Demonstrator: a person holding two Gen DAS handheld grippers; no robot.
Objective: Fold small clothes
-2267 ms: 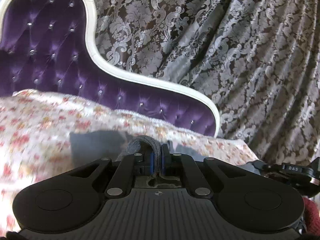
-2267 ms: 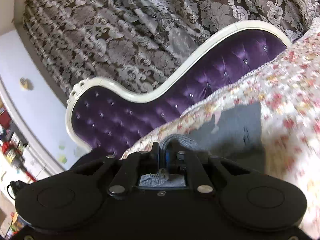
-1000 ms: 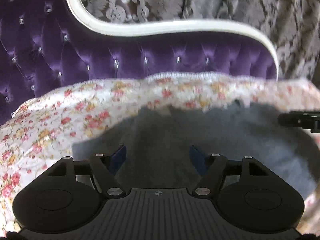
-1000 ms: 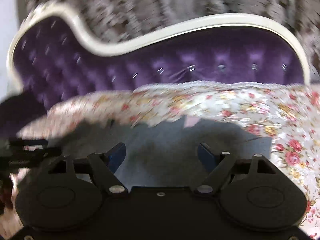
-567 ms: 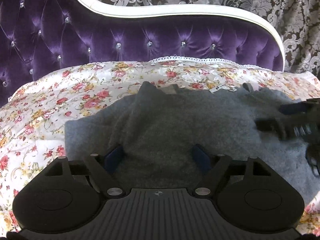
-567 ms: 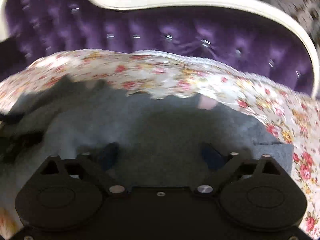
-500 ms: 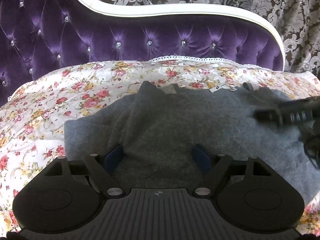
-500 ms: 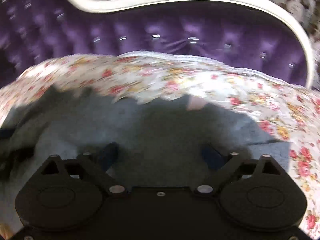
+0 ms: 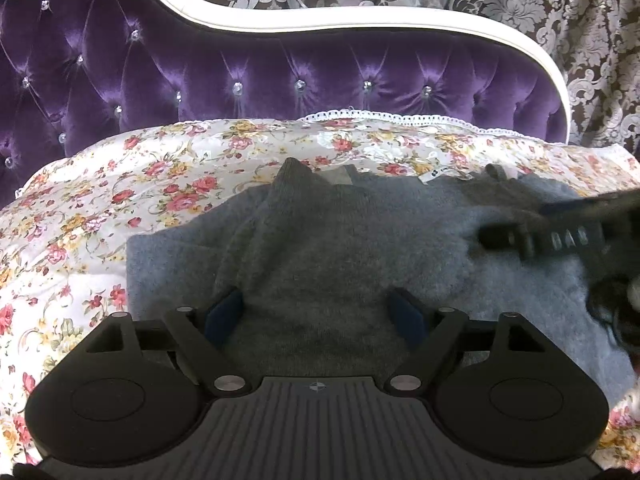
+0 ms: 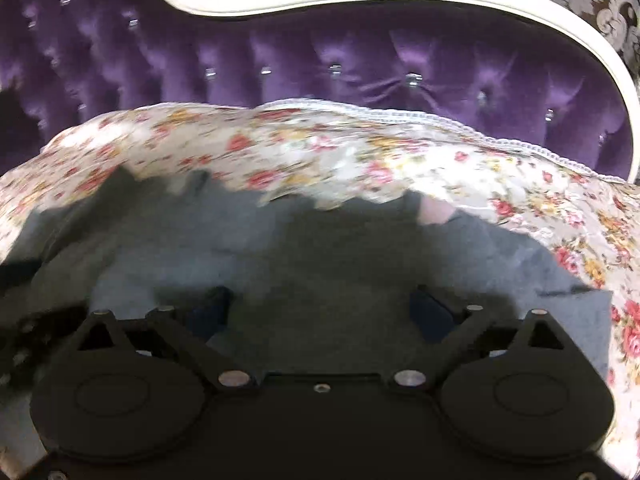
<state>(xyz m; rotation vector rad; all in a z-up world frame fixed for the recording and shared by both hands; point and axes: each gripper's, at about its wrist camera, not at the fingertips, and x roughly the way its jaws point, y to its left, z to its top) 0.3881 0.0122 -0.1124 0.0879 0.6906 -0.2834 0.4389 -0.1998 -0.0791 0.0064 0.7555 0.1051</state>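
Note:
A grey knit garment (image 9: 340, 248) lies spread on the floral bedspread (image 9: 120, 184), with a raised fold running up its left part. My left gripper (image 9: 316, 312) is open and empty just above the garment's near edge. The garment also shows in the right wrist view (image 10: 320, 264), blurred. My right gripper (image 10: 320, 308) is open and empty over the garment's right part. The right gripper also shows at the right edge of the left wrist view (image 9: 560, 236), blurred, over the garment.
A purple tufted headboard (image 9: 280, 76) with a white curved frame (image 9: 360, 26) stands behind the bed. Patterned grey curtains (image 9: 580, 20) hang behind it. The floral bedspread (image 10: 580, 208) extends on both sides of the garment.
Both grippers held the garment up shut, then opened and let it down flat on the bedspread. In the last half second the right gripper shifted a little; the left stayed still.

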